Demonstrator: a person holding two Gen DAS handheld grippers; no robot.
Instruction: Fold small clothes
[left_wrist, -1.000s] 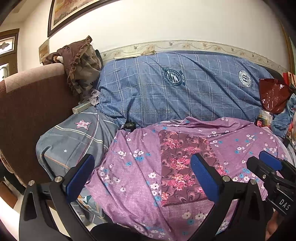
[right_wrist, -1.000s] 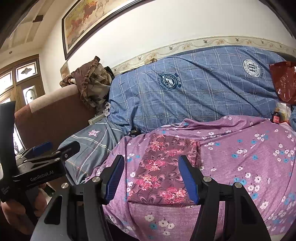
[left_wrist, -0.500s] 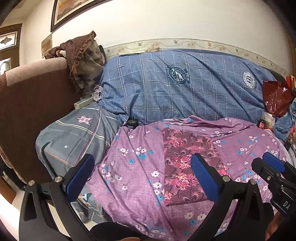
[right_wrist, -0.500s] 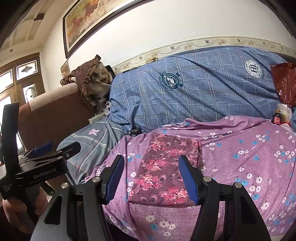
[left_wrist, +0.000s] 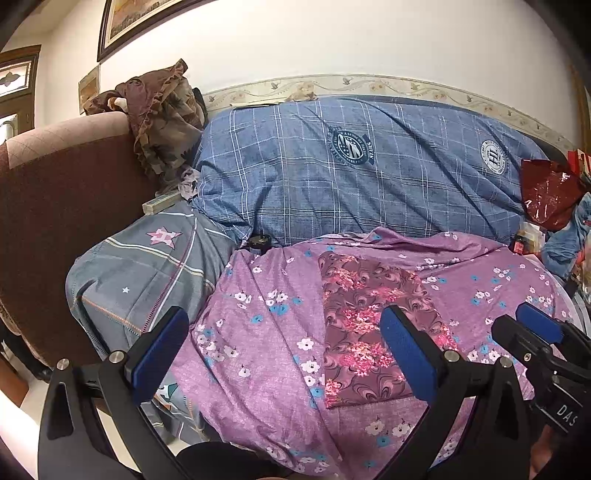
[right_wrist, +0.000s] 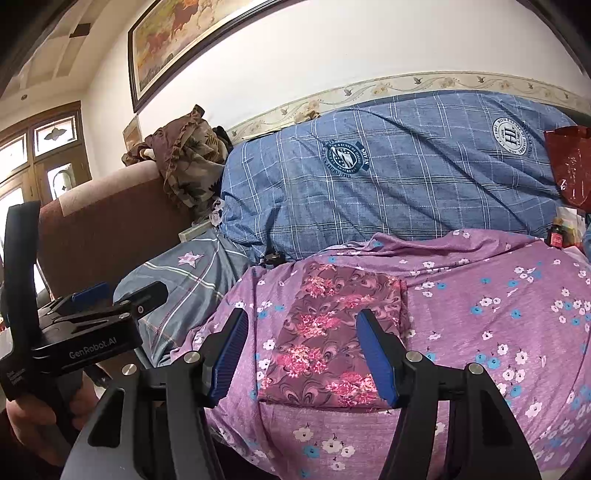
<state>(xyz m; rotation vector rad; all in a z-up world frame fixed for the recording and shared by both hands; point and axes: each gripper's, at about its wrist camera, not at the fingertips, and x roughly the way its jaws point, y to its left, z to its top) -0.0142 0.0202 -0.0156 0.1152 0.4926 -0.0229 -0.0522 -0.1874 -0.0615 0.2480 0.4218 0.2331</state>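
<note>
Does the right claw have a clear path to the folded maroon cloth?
Probably yes. The right claw is open and empty, the folded cloth lies flat on the purple sheet straight ahead, and nothing lies between them.

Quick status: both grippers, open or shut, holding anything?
Left gripper: open, holding nothing.
Right gripper: open, holding nothing; the folded floral cloth lies beyond it on the purple sheet.
</note>
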